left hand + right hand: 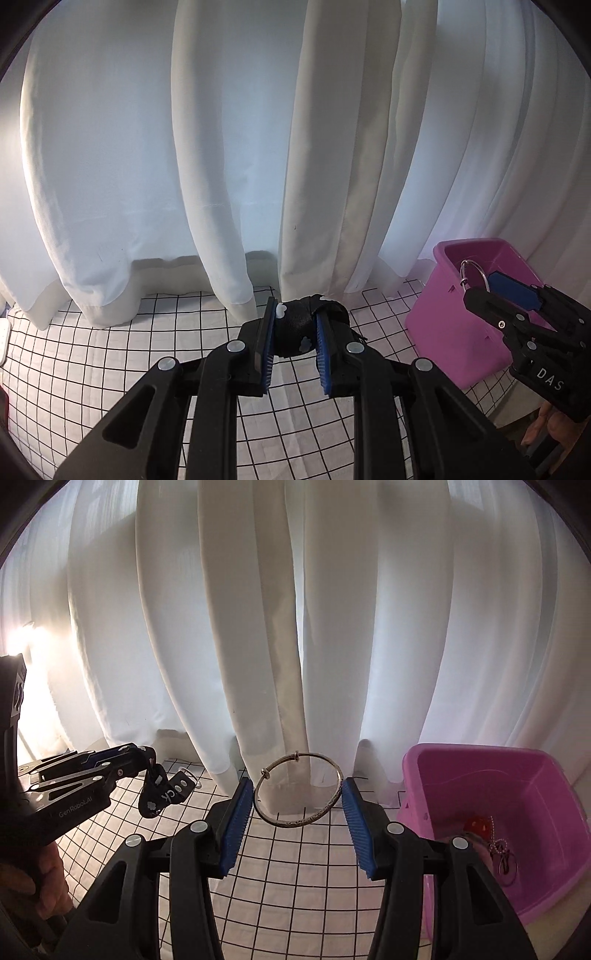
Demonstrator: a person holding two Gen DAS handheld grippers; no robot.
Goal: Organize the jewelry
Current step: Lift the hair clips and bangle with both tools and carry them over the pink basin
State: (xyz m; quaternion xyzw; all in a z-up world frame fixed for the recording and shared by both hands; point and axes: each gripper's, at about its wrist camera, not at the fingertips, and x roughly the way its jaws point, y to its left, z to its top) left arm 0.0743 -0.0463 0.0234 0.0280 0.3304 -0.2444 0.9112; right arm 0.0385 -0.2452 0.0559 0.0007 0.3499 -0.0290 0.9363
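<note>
My left gripper (295,317) is shut on a black strap with white flower shapes (295,325), held above the checked cloth. In the right wrist view the left gripper (147,760) is at the left and the strap (162,794) hangs from it with a metal ring at its end. My right gripper (298,792) is shut on a silver bangle (295,821), held upright between the blue pads. In the left wrist view the right gripper (480,284) holds the bangle (476,273) over the rim of the pink bin (443,325).
The pink bin (535,775) stands at the right and holds a red item (476,823) and a silver chain piece (502,853). White curtains (295,627) hang close behind. The white cloth with a black grid (295,867) covers the surface.
</note>
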